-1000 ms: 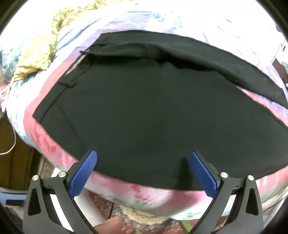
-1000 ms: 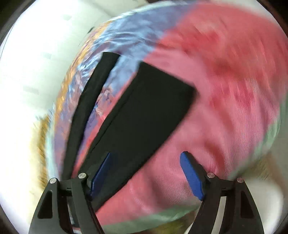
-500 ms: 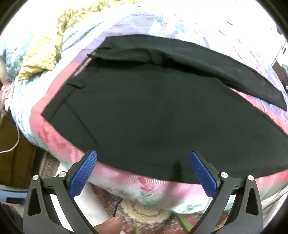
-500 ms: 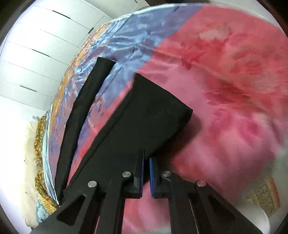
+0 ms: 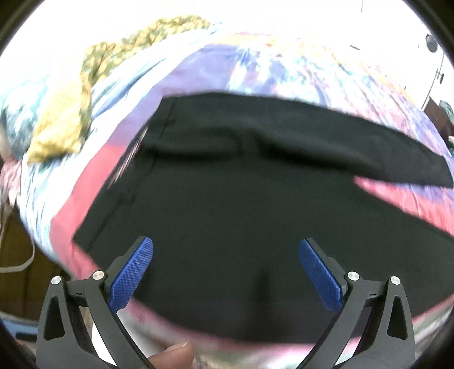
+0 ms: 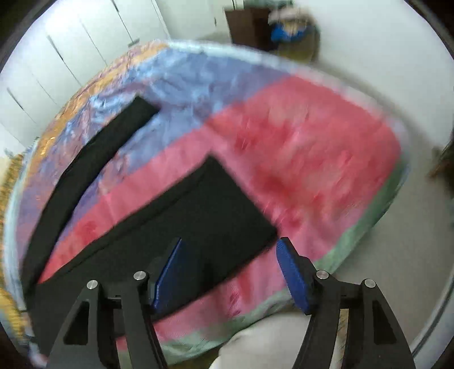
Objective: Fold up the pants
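Black pants point(image 5: 241, 198) lie flat on a pink, purple and blue bedspread point(image 5: 232, 68), waist end to the left, legs spread apart towards the right. My left gripper point(image 5: 225, 272) is open and empty, just above the near edge of the pants' seat. In the right wrist view the near leg point(image 6: 198, 215) and the far leg point(image 6: 93, 159) run away from me with bedspread point(image 6: 306, 147) between them. My right gripper point(image 6: 229, 269) is open, above the near leg's hem corner, holding nothing.
A yellow patterned cloth point(image 5: 71, 113) lies bunched at the bed's far left. White wardrobe doors point(image 6: 71, 51) stand behind the bed. A dark cabinet point(image 6: 249, 25) with piled items stands at the back. Pale floor point(image 6: 411, 269) lies to the right of the bed.
My right gripper, shut half a second ago, has opened and pulled back over the near leg's hem. My left gripper has moved in closer over the pants, still open.
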Demonstrator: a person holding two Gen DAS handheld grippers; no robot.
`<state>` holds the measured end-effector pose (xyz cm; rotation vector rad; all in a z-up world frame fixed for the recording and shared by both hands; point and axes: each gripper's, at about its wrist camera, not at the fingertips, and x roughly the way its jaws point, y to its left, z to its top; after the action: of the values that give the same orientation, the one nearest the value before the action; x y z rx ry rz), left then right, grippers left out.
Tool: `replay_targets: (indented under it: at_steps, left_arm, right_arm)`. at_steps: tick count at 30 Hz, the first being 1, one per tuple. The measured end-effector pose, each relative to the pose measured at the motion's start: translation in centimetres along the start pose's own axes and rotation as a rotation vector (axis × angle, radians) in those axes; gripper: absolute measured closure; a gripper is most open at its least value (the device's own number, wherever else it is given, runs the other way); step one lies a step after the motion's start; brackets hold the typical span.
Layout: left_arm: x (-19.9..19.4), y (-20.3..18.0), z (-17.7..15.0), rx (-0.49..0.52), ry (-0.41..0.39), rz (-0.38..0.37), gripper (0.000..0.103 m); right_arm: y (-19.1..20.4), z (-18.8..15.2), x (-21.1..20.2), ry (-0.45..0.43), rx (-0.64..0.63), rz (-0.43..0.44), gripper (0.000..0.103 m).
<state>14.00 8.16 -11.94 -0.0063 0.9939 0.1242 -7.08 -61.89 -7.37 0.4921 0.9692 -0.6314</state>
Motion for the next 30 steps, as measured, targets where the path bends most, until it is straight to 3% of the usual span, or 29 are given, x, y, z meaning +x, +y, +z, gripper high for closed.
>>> replay_targets:
  at_steps: [4, 7, 9, 12, 13, 16, 19, 21, 23, 26, 28, 30]
  left_arm:
    - [2.5, -1.9, 4.8, 0.028, -0.13, 0.081, 0.0]
    - [5.7, -1.5, 8.1, -0.067, -0.148, 0.099, 0.0]
    - [9.1, -1.0, 9.3, -0.104, -0.109, 0.106, 0.0]
    - [13.7, -0.4, 8.4, -0.103, -0.014, 0.145, 0.0]
    - [15.6, 0.2, 7.1, -0.112, 0.024, 0.113, 0.0]
    - [15.3, 0.3, 5.8, -0.122, -0.051, 0.112, 0.0]
    - [15.4, 0.3, 5.7, -0.112, -0.057, 0.126, 0.0]
    - [15.4, 0.2, 5.5, -0.115, -0.067, 0.124, 0.0]
    - [15.4, 0.2, 5.4, -0.112, -0.075, 0.133, 0.0]
    - [15.6, -0.3, 5.7, -0.11, -0.081, 0.143, 0.0]
    - [15.7, -0.5, 5.7, -0.108, -0.084, 0.149, 0.0]
    - [15.8, -0.5, 5.7, -0.105, -0.085, 0.155, 0.0]
  right_arm:
    - [6.6, 1.9, -0.5, -0.037, -0.102, 0.161, 0.029]
    - [14.6, 2.9, 1.7, 0.016, -0.226, 0.339, 0.028]
    - [20.7, 3.2, 3.7, 0.047, -0.321, 0.466, 0.028]
    - [29.5, 3.6, 7.7, 0.083, -0.453, 0.623, 0.028]
    - [31.4, 3.6, 9.0, 0.104, -0.473, 0.649, 0.028]
    - [36.0, 4.4, 14.7, 0.215, -0.524, 0.682, 0.028]
    - [35.2, 7.0, 19.8, 0.254, -0.526, 0.59, 0.031]
    - [32.2, 10.8, 21.5, 0.18, -0.51, 0.534, 0.043]
    - [27.3, 15.7, 23.0, 0.103, -0.449, 0.393, 0.042]
    - [19.2, 21.8, 24.9, 0.077, -0.293, 0.132, 0.041]
    - [15.3, 24.4, 24.8, 0.059, -0.235, 0.083, 0.041]
    - [14.0, 25.8, 25.1, 0.085, -0.247, 0.159, 0.04]
